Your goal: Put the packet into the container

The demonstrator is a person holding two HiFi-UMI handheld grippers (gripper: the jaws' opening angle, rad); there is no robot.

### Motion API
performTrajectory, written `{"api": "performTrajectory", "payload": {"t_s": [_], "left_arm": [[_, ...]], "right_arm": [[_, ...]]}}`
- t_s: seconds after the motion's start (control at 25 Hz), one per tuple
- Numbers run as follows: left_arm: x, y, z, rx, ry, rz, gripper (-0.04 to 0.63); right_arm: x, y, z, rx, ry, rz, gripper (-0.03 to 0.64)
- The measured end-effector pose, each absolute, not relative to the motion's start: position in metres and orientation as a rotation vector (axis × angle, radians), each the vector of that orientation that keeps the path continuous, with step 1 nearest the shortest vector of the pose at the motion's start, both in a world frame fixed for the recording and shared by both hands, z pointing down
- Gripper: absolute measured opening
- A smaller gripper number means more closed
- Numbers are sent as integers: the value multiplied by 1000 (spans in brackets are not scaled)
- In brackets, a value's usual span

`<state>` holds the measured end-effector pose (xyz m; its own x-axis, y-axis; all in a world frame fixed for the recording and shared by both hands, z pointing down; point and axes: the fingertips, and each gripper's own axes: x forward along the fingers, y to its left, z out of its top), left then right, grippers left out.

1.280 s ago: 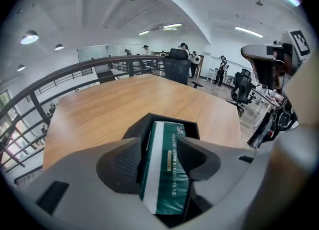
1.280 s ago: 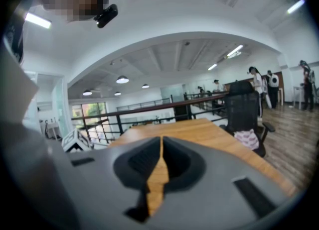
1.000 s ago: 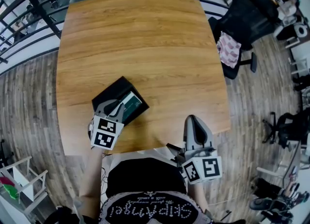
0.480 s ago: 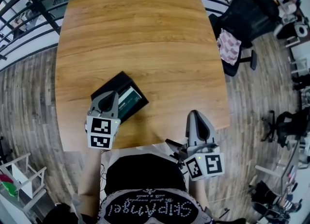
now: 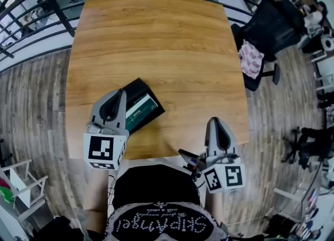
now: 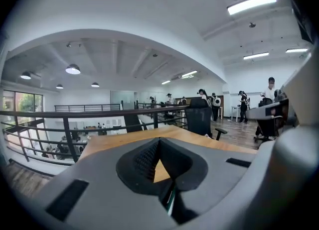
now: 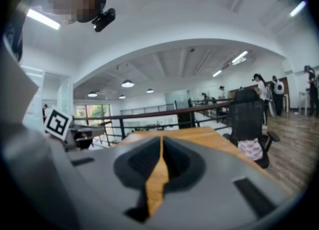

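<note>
1. The packet (image 5: 140, 110) lies flat in the black container (image 5: 131, 87), green-and-white face up. The container sits on the table (image 5: 156, 36), toward the person's front left. From where I stand the job looks as good as done.
2. The left hand-held gripper (image 5: 120, 95) hangs over the container's near corner, clenched on nothing. In the left gripper view its pads (image 6: 143, 158) meet at the tip, and only table wood shows through the gap behind them (the thin green sliver lower down is probably the packet below, not something pinched).
3. That gripper points almost level across the table rather than down into the container. I'd guess it is held that way so the jaws cannot snag the packet and pull it out.
4. The right hand-held gripper (image 5: 217, 122) sits at the table's front edge, well apart from the container. It too is clenched and empty, with only wood showing between its pads (image 7: 177, 162). It looks parked out of the way, since one hand is enough for this.
</note>
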<state>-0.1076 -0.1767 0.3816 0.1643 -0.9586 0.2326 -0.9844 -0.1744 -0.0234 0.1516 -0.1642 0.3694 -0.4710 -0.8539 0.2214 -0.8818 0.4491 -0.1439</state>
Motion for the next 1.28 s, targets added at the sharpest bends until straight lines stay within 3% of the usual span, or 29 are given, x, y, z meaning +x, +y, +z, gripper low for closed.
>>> {"api": "performTrajectory", "payload": {"t_s": [0.56, 1.28], "left_arm": [[-133, -105, 263, 2312, -2236, -147, 28], [-163, -18, 276, 2108, -2384, -136, 28]], "right_arm": [[125, -160, 338, 1447, -2707, 212, 37], [121, -130, 313, 1406, -2787, 206, 37]]}}
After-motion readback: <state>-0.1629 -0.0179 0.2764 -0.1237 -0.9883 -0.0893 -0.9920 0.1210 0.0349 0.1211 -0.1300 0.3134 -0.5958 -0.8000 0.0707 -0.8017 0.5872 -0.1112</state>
